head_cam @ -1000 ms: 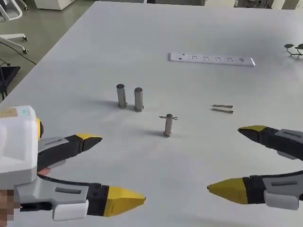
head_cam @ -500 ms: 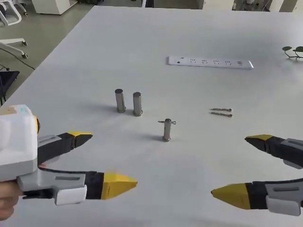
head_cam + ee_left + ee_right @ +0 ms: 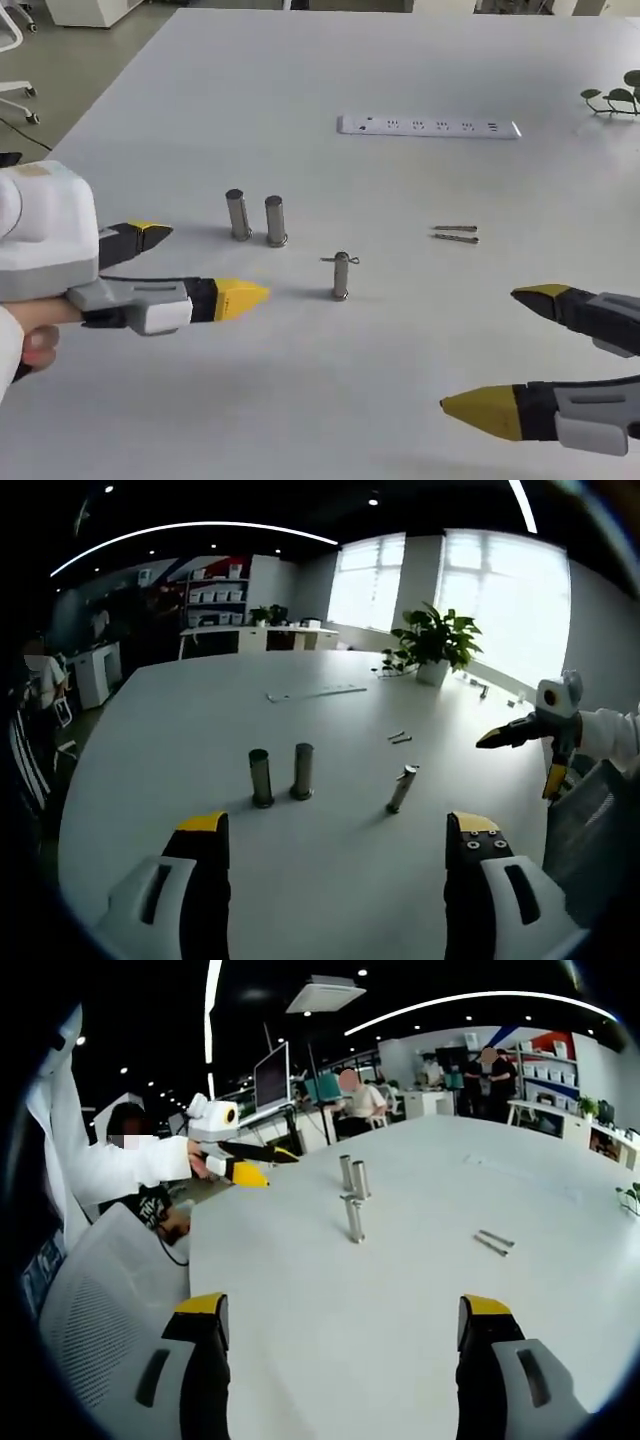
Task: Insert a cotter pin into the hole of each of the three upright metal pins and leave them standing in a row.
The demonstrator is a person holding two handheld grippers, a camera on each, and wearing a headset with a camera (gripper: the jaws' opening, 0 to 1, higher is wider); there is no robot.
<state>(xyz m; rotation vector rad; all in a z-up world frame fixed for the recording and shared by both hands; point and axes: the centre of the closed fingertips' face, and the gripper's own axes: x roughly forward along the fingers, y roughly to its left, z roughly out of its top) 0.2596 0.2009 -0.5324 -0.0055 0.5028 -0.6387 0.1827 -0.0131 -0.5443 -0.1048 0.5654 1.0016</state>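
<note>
Three upright metal pins stand on the white table. Two plain pins (image 3: 238, 214) (image 3: 275, 221) stand side by side at the left, also in the left gripper view (image 3: 261, 777) (image 3: 302, 771). A third pin (image 3: 341, 275) stands to their right with a cotter pin through its top (image 3: 401, 788) (image 3: 354, 1216). Two loose cotter pins (image 3: 455, 233) lie farther right (image 3: 494, 1242). My left gripper (image 3: 195, 265) is open, left of the pins and above the table. My right gripper (image 3: 500, 352) is open at the lower right, with nothing between its fingers.
A white power strip (image 3: 428, 127) lies across the far middle of the table. A small green plant (image 3: 612, 97) sits at the far right edge. Office chairs stand on the floor beyond the table's left edge.
My left gripper has risen and moved toward the two plain pins. The right gripper has stayed about where it was. The head camera has shifted a little.
</note>
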